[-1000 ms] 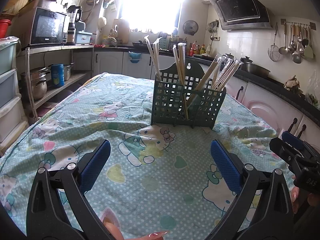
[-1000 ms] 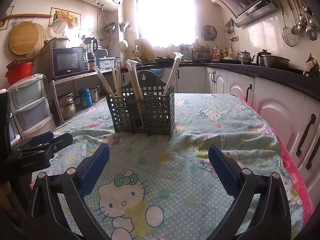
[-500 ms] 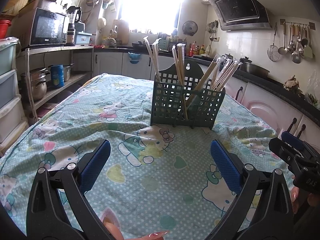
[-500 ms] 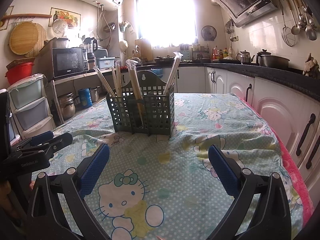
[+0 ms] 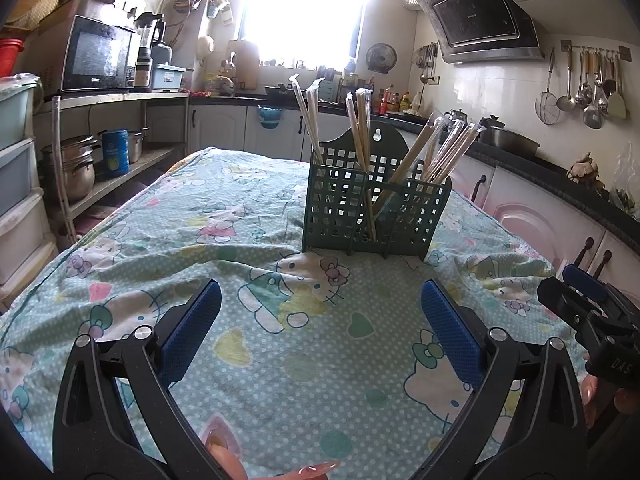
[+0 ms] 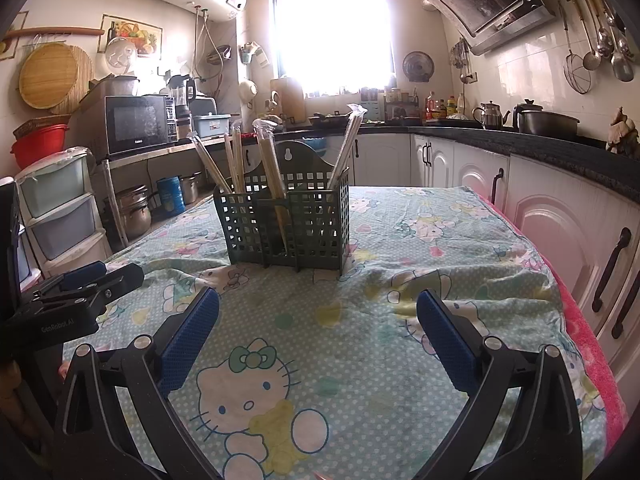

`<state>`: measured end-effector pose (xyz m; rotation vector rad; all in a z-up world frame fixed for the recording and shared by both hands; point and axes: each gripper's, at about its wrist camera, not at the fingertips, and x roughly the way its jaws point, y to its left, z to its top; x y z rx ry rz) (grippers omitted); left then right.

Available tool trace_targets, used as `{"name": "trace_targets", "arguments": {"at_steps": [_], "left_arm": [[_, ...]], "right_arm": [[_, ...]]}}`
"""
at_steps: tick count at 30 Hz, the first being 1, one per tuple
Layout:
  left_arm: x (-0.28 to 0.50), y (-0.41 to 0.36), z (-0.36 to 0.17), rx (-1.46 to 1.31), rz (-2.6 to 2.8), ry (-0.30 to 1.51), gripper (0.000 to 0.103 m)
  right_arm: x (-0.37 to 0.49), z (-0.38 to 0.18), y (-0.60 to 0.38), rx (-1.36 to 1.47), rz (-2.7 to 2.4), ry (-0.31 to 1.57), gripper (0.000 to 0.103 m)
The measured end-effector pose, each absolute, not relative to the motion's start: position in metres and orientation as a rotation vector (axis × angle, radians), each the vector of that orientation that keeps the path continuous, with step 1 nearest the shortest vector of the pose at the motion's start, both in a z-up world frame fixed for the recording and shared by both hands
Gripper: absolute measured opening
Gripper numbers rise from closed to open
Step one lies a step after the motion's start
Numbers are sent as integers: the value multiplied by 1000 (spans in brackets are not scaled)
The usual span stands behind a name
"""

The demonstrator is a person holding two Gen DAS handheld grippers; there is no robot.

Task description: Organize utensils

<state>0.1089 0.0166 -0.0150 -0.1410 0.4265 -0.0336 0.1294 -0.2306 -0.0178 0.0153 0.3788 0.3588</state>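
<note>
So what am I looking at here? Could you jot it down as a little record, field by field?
place: home kitchen
surface: table under a cartoon-cat cloth
holder: green lattice basket, upright near the table's middle
contents: wrapped chopsticks standing in its compartments, some leaning
left gripper: jaws open, empty, pointed at the basket
right gripper: jaws open, empty, pointed at the basket
loose utensils on cloth: none seen

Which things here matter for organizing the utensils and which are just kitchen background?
Belongs to the job:
green utensil caddy
wrapped chopsticks standing in it
left gripper, open and empty
right gripper, open and empty

Just lying about:
microwave
blue tin
stacked pots
hanging ladles
kettle
cartoon-cat tablecloth
</note>
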Motion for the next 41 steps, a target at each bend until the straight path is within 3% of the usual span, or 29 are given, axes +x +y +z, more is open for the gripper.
{"name": "trace_targets", "arguments": {"at_steps": [30, 35, 41], "left_arm": [[110, 18, -16, -154, 14, 444, 92], [130, 56, -13, -176, 82, 526, 92], [184, 141, -30, -204, 233, 719, 92]], "right_arm": [[130, -17, -232, 22, 356, 389, 97], [163, -12, -261, 94, 285, 522, 97], [248, -43, -321, 56, 63, 825, 97]]}}
